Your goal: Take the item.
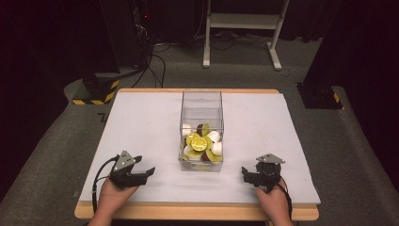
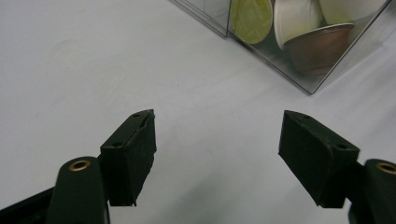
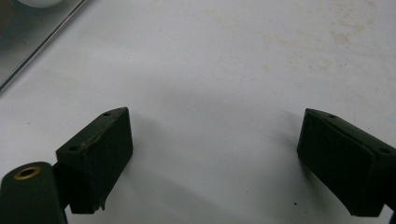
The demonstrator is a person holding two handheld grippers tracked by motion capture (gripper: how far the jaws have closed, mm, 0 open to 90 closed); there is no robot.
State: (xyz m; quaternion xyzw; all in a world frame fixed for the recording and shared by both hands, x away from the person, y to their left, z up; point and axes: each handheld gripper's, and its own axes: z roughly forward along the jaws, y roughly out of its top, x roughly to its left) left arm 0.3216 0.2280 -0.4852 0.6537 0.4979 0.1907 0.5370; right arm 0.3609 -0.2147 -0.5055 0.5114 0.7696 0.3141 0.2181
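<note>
Capsules (image 1: 201, 143) of coffee, some with yellow-green foil lids, some white-bodied and a few brown, lie heaped in the near end of a clear plastic box (image 1: 201, 101) that stands at the middle of the table, and neither gripper touches them or the box. Nearest the person, at the front edge of the table, both hands rest on the white mat (image 1: 141, 122). The left gripper (image 1: 147, 171) lies to the left of the box's near corner, pointing toward it, with its jaws apart and nothing between them; in the left gripper view the two black pads (image 2: 133, 151) frame only bare mat, with the box corner beyond them at the upper right, where a green lid, a white cup and a brown capsule press against the clear wall. The right gripper (image 1: 244, 173) sits at the opposite side, well apart from the box, its jaws spread wide and empty; in the right gripper view they stand over the faintly stained mat, and a sliver of the box edge shows at the upper left. Farther off, the far half of the box holds no capsules. Beyond the table lie grey carpet, a white stand (image 1: 242, 21) and black cables (image 1: 157, 61).
</note>
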